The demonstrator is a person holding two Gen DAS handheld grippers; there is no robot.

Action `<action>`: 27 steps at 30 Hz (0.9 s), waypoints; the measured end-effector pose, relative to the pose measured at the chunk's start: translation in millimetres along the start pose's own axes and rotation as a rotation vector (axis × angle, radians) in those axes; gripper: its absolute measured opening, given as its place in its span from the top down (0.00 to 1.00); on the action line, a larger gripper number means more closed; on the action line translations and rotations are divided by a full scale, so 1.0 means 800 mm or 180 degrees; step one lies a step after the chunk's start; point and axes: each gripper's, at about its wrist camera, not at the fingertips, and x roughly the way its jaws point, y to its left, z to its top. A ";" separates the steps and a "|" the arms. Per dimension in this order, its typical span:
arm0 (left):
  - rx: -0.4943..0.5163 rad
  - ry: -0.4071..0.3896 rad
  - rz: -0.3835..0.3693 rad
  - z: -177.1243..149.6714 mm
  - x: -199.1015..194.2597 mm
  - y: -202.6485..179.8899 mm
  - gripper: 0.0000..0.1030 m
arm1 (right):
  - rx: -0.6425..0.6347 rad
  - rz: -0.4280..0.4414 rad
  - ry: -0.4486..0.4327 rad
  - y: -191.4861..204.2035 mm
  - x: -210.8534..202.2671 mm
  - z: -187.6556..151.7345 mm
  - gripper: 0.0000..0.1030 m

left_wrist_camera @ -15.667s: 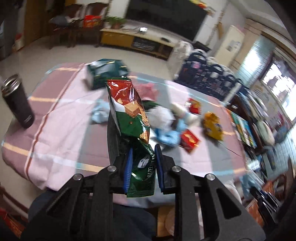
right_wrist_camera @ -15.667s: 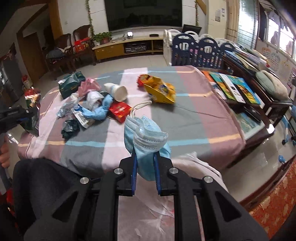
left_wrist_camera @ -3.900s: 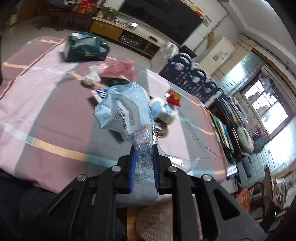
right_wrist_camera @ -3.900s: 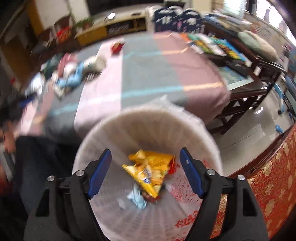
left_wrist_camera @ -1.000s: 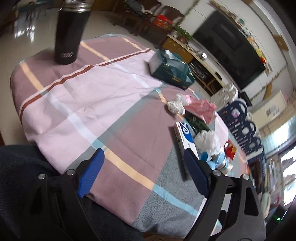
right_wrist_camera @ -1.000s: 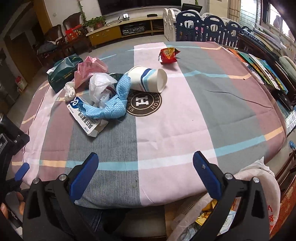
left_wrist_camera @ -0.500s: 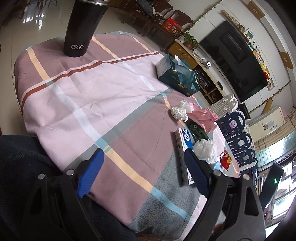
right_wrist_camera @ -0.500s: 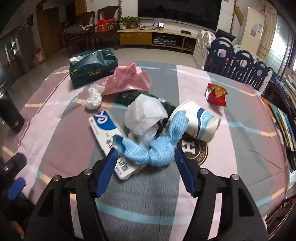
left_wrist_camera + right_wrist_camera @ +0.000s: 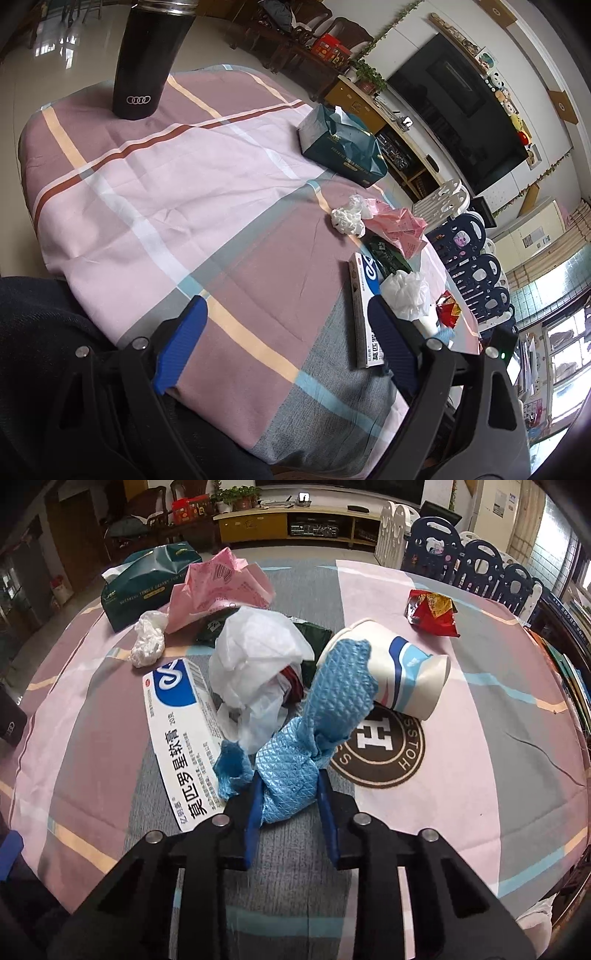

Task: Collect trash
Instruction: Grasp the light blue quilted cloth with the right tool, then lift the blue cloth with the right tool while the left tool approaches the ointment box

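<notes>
Striped tablecloth [image 9: 480,775] in pink, grey and mauve covers a table in a living room, with a dark television and low cabinet behind. Right gripper [image 9: 290,801]: its jaws are closing around the near end of a crumpled blue quilted cloth [image 9: 325,716], both blue pads against its sides. The cloth's long axis runs from the jaws up and away, its far tip leaning on a tipped paper cup [image 9: 399,679]. The cup lies on its side, mouth toward the right, partly over a round brown coaster [image 9: 384,749] printed with a large "H" and partial letters "SSTOH".

Just left of the cloth sit a crumpled white plastic bag [image 9: 255,653] and a white box [image 9: 181,734] with a blue logo and Chinese print, the cloth's loose end overlapping the box's corner. Farther back lie pink paper [image 9: 221,587], a white tissue wad [image 9: 147,642], a dark green tissue pack [image 9: 147,579] and, well apart on the right, a red snack wrapper [image 9: 432,613].

Left gripper [image 9: 288,332]: spread wide over bare cloth, grasping nothing. A black tumbler [image 9: 147,59] bearing 4 linked rings stands at the far corner.
</notes>
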 end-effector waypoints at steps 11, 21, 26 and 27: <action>-0.0073 0.0059 -0.0006 0.000 0.003 0.003 0.14 | -0.0570 0.0573 0.0120 0.022 -0.057 -0.083 0.75; 0.0114 0.0134 0.0050 -0.003 0.008 -0.009 0.14 | -0.0181 -0.0113 0.0007 -0.043 -0.078 -0.090 0.75; 0.0168 0.0160 0.0064 -0.004 0.010 -0.011 0.14 | -0.0176 -0.0319 0.0029 -0.057 -0.076 -0.093 0.75; 0.0177 0.0158 0.0067 -0.004 0.010 -0.011 0.14 | -0.0173 -0.0335 0.0040 -0.058 -0.075 -0.094 0.75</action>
